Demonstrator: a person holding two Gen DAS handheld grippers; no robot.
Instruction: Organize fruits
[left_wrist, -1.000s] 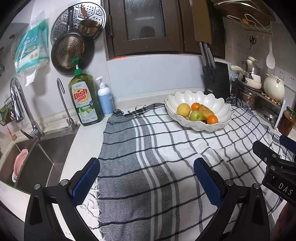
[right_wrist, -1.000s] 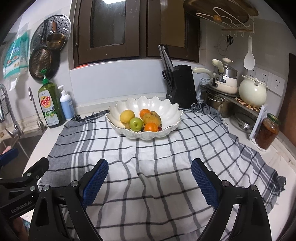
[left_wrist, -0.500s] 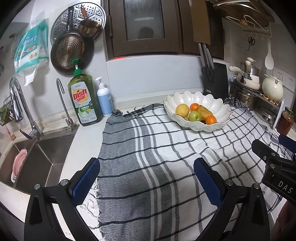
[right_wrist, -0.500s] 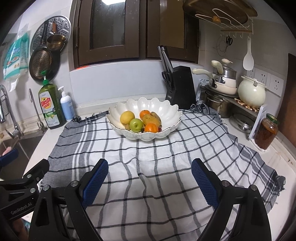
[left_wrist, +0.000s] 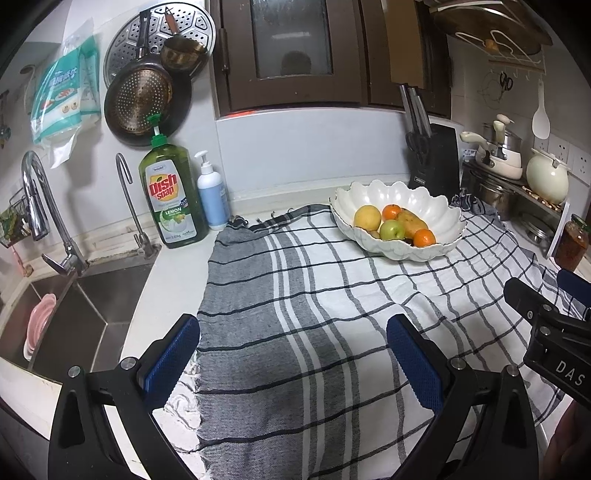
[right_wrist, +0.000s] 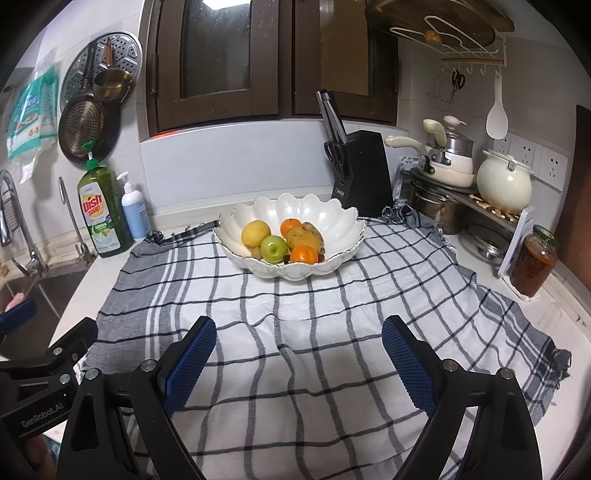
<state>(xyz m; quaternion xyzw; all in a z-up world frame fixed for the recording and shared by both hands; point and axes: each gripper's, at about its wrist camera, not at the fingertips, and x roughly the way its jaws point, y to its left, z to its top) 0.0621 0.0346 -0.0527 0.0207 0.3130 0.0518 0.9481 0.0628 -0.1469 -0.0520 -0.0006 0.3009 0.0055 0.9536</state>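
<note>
A white scalloped bowl (right_wrist: 332, 221) stands at the back of a checked cloth (right_wrist: 314, 332). It holds a yellow lemon (right_wrist: 255, 232), a green apple (right_wrist: 273, 247), two oranges (right_wrist: 303, 254), a mango (right_wrist: 304, 236) and some small dark fruit. The bowl also shows in the left wrist view (left_wrist: 436, 210). My left gripper (left_wrist: 293, 360) is open and empty above the cloth's near left part. My right gripper (right_wrist: 297, 356) is open and empty above the cloth's near edge, in front of the bowl.
A sink (left_wrist: 74, 314) with taps lies left. A green dish soap bottle (left_wrist: 171, 192) and a pump bottle (left_wrist: 210, 195) stand by the wall. A knife block (right_wrist: 360, 170), pots (right_wrist: 443, 206), a white kettle (right_wrist: 504, 184) and a jar (right_wrist: 533, 260) crowd the right.
Both grippers have drifted slightly; the bowl sits a little further left in the left wrist view. Both stay open and empty.
</note>
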